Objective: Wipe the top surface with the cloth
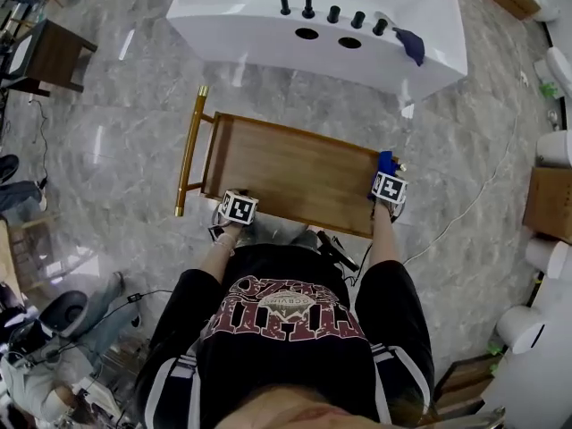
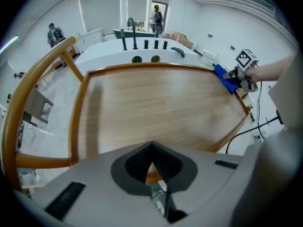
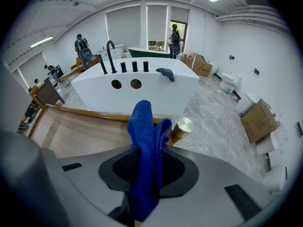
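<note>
cloth (image 3: 144, 145), bunched upright, is pinched in the closed right tool (image 3: 147, 169) at the table's (image 1: 295, 172) right edge; dragged like this, it could slip free. left tool (image 2: 151, 162) is closed and empty.

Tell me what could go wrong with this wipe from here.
1. The blue cloth is pinched as a narrow bunch in the right gripper, so the jaws, not fabric, might scrape the wooden top.
2. It sits at the corner by the raised rim and brass knob; the cloth may snag there.
</note>
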Available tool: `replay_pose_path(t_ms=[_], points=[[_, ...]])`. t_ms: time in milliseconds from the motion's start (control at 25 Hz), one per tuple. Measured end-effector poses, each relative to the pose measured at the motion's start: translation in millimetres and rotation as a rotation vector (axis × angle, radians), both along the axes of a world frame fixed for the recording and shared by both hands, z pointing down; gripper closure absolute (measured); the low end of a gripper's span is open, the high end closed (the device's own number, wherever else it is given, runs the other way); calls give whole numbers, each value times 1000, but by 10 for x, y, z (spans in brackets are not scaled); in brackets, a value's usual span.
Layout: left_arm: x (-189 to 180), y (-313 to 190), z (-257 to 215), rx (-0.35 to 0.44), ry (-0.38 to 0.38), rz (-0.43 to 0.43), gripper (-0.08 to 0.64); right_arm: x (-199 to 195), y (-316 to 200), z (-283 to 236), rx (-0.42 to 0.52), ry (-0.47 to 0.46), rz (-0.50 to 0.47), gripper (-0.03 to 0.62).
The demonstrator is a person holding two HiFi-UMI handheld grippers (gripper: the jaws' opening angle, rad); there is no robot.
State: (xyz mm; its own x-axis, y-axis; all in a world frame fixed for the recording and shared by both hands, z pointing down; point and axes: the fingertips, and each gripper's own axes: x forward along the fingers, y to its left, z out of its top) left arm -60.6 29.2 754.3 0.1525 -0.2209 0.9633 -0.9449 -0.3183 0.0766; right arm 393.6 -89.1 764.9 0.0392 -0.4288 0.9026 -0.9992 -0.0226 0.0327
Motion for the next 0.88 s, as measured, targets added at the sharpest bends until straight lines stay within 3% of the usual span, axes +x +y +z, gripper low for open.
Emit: replay_pose_path(t_ms=[80,200,400,640,880], points=[[-327,-40,-40,32,-39,-77,512,-29,-13,15,-4,-4,-1,488],[-697,2,-41,19,-62,-148,512,-44,-10,5,-8,-6,14,488],[-1008,115,45,-34,-99,-123,512,-73,16,-12,-13,-1,52,488],[-1026,165,134,-70,-72,-106,512,-61,52,-12,-29,15,80,488],[-1060,147,114,-53,-49,-94,512,-148,25,-60,-49,115,78,489]])
